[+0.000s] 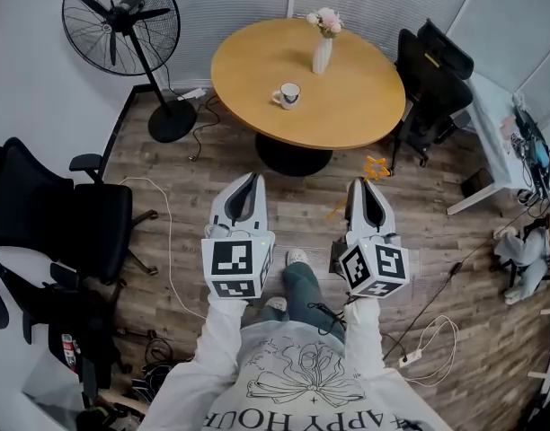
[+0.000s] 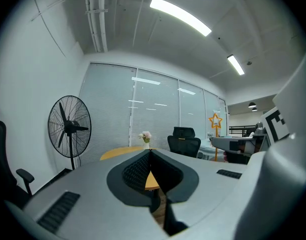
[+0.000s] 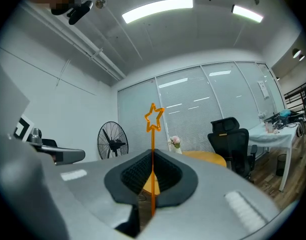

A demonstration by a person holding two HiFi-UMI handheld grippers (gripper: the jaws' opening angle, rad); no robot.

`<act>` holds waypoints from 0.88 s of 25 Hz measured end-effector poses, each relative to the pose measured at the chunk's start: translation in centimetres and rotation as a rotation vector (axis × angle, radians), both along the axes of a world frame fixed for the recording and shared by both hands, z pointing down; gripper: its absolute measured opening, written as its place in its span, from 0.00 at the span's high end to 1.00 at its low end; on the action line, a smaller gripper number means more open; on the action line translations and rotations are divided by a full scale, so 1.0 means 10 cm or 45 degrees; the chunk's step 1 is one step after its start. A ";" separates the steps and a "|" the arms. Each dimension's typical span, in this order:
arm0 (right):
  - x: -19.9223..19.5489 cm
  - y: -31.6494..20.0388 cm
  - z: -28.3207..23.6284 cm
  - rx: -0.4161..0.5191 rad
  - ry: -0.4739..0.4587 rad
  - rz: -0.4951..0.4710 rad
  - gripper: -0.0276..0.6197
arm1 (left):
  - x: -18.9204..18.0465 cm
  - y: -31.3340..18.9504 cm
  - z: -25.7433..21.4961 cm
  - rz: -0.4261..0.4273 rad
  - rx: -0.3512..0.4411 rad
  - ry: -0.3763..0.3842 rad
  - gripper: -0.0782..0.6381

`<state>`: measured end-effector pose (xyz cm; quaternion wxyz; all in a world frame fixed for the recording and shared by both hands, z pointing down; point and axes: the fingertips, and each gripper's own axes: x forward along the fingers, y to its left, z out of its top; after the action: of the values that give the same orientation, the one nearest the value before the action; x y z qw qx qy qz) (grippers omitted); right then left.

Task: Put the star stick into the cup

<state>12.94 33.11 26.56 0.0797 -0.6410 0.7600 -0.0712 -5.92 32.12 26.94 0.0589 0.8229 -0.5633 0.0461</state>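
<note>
At the right gripper (image 3: 153, 153), jaws clamp the stick (image 3: 153, 134) upright: a thin, smooth orange rod topped by an open star outline; the left gripper (image 2: 150, 153) is closed on nothing. Risk: so slender a rod may pivot in the ribbed pads and miss or tip the glossy cup (image 1: 288, 94), well off on the round wooden table (image 1: 347, 115).

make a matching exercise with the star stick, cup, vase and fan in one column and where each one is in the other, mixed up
Things
1. star stick
2. cup
3. vase
4. fan

Places
A. on the floor, left of the table in the head view
B. on the table, toward its far side
C. clamped in the right gripper
D. on the table, nearer the person

Pairs: 1-C, 2-D, 3-B, 4-A
</note>
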 end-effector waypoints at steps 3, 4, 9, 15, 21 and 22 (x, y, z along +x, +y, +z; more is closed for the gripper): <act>0.00 -0.17 0.02 -0.001 0.002 -0.010 0.93 | 0.01 -0.15 0.04 -0.009 -0.006 -0.006 0.88; 0.00 -0.24 0.03 0.001 0.002 -0.014 0.93 | 0.01 -0.21 0.05 -0.012 -0.005 -0.007 0.88; 0.01 -0.70 0.03 0.021 -0.006 -0.050 0.93 | 0.01 -0.60 0.08 -0.050 -0.005 -0.016 0.88; 0.07 -1.42 0.00 0.045 -0.023 -0.099 0.93 | 0.06 -1.21 0.06 -0.096 0.017 -0.035 0.88; 0.11 -2.21 -0.12 0.072 -0.027 -0.155 0.93 | 0.07 -1.89 -0.03 -0.158 0.031 -0.044 0.88; 0.11 -2.33 -0.14 0.077 -0.029 -0.167 0.93 | 0.08 -2.00 -0.06 -0.168 0.035 -0.046 0.88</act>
<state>14.04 9.78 25.12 0.1027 -0.5864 0.8012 -0.0607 -5.17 12.08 26.37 0.0403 0.7838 -0.6178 0.0492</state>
